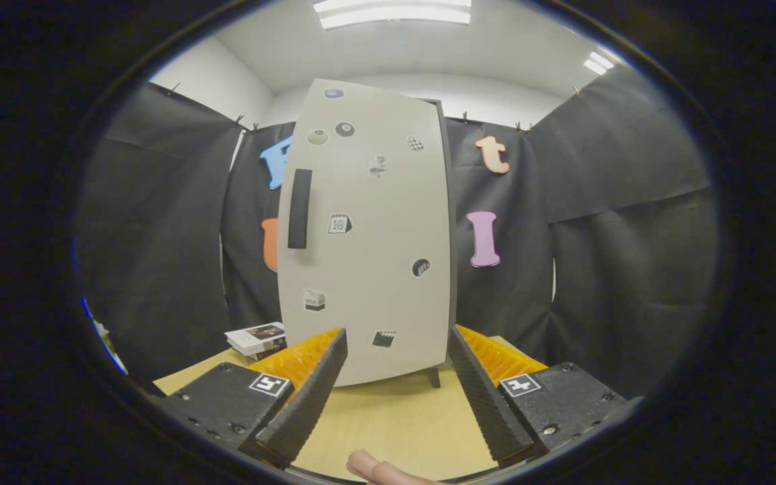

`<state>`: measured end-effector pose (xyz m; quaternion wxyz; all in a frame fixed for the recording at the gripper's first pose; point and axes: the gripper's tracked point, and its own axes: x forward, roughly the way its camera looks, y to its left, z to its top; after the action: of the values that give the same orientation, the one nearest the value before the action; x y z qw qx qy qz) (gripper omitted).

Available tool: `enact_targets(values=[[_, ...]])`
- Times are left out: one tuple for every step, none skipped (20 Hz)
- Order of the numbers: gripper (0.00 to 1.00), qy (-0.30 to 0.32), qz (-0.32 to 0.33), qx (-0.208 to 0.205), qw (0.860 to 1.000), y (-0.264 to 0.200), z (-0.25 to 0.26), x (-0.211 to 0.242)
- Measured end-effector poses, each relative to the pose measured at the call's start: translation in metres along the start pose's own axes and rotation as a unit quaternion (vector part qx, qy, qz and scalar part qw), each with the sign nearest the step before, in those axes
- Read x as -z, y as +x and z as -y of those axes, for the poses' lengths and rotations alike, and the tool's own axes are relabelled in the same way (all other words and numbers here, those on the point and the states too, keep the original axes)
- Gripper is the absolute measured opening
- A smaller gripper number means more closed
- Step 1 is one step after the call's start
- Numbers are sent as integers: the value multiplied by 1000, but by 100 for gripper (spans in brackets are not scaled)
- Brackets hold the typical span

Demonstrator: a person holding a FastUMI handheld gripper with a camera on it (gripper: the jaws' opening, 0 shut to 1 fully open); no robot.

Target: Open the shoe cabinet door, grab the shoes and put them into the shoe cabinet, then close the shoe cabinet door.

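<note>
A tall pale shoe cabinet (368, 229) stands upright on the wooden table, just beyond my fingers. Its door is shut and carries several small stickers. A dark vertical handle (300, 209) sits on the door's left side, above my left finger. My gripper (396, 340) is open, with nothing between its fingers, and the cabinet's lower front shows in the gap. A person's fingertip (368, 466) lies on the table close below the fingers.
A small stack of booklets (258, 339) lies on the table (395, 424) left of the cabinet's foot. Black cloth walls close in behind and on both sides. One short dark cabinet leg (434, 377) stands near my right finger.
</note>
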<state>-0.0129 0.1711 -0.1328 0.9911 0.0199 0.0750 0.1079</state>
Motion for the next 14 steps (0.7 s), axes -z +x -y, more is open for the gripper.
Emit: enact_targets(values=[[99, 5, 5, 11, 1000, 0, 8, -1], [98, 9, 9, 21, 1000, -2, 14, -3], [98, 13, 13, 30, 999, -2, 20, -5], [98, 15, 15, 38, 999, -3, 25, -6], [98, 17, 18, 42, 999, -3, 28, -7], [98, 20, 21, 42, 999, -5, 27, -9], [97, 22, 22, 39, 999, -6, 26, -10], [97, 23, 23, 35, 999, -7, 24, -9], [97, 23, 23, 32, 999, -8, 23, -10], [97, 20, 23, 30, 999, -8, 21, -10], [97, 16, 21, 28, 999, -8, 20, -10], [97, 14, 21, 28, 999, -7, 18, -10], [97, 12, 23, 25, 999, -7, 15, -11], [97, 10, 25, 22, 999, -8, 11, -12]])
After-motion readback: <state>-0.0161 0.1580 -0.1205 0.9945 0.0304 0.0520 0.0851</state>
